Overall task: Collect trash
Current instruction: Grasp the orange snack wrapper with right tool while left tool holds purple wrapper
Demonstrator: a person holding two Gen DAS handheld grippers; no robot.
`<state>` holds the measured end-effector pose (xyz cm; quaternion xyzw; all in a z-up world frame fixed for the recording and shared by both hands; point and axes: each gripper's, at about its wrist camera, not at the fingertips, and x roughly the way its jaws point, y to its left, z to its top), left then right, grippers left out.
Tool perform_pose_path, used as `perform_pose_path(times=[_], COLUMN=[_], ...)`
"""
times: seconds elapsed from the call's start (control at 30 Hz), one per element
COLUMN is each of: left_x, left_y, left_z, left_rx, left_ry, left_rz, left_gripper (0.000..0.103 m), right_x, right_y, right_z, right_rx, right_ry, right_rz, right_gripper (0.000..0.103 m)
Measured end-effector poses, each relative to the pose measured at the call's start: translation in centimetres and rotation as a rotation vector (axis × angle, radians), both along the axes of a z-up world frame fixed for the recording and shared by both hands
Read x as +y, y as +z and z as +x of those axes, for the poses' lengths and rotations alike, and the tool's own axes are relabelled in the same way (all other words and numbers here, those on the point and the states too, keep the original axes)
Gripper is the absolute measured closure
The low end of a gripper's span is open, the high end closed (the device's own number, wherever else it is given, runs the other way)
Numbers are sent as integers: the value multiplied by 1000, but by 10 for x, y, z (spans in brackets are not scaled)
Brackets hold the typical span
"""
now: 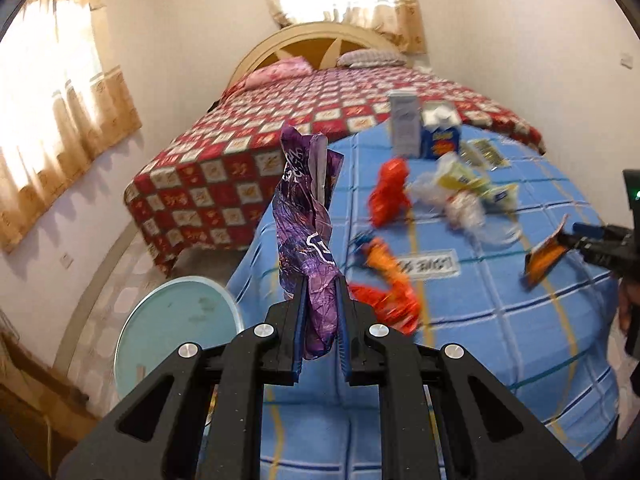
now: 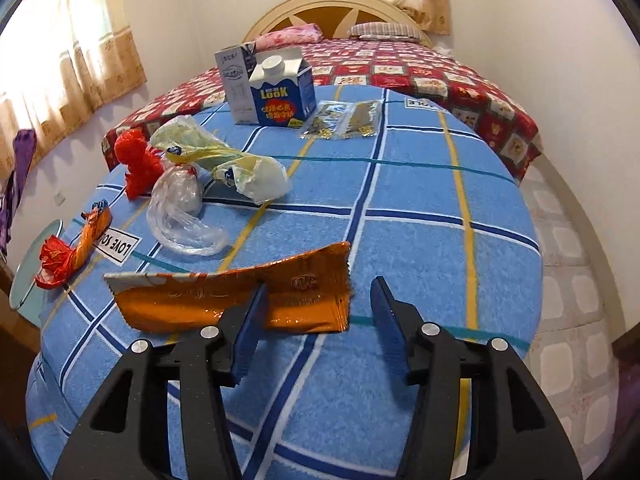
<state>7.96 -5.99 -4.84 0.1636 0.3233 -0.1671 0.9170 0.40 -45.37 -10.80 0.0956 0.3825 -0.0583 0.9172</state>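
My left gripper (image 1: pixel 321 280) is shut on a crumpled purple wrapper (image 1: pixel 310 216) and holds it up above the left edge of the blue checked table cloth (image 1: pixel 520 320). My right gripper (image 2: pixel 318 286) is open, low over the cloth, with its fingers around the right end of a flat orange wrapper (image 2: pixel 224 300). That orange wrapper also shows in the left wrist view (image 1: pixel 545 257) at the right gripper's tip. The purple wrapper shows at the left edge of the right wrist view (image 2: pixel 18 168).
On the cloth lie a red wrapper (image 2: pixel 138 160), a clear plastic bag (image 2: pixel 180 216), a yellow-white bag (image 2: pixel 224 160), an orange-red twisted wrapper (image 2: pixel 68 256), a blue carton (image 2: pixel 282 92), a grey box (image 2: pixel 236 76) and gold packets (image 2: pixel 344 120). A round teal lid (image 1: pixel 180 320) stands by the floor. A red bed (image 1: pixel 320 92) lies behind.
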Motion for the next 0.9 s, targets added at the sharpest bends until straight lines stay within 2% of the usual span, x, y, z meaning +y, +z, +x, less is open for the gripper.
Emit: perform_pose_path(times=[0.07,0.23,0.37,0.47,0.6,0.63,0.77,0.9], left_x=[9,24,32,36,43,44,50,55], left_y=[-6,-18,-25,-26,-26,-27,-30,-35], left_z=[2,3,6,6,6,5,5,6], left_rx=[17,30,47,45,42,42,50,56], left_ry=[17,43,65,73,89,93,102,112], left_rz=[9,31,38,43,46,48,54,60], left_gripper=[90,90,90,90,90,90,90,90], right_x=[-1,8,20,22,19,20,34,49], right_y=[-1,-6,-7,-7,-1,2,22,29], right_z=[4,14,16,15,11,8,-3,1], right_rx=[-2,28,32,28,-2,-15,-81,-101], right_ry=[22,57,73,75,45,43,39,88], right_rz=[33,6,-14,-7,6,3,-32,-61], right_gripper=[50,50,72,76,76,73,36,23])
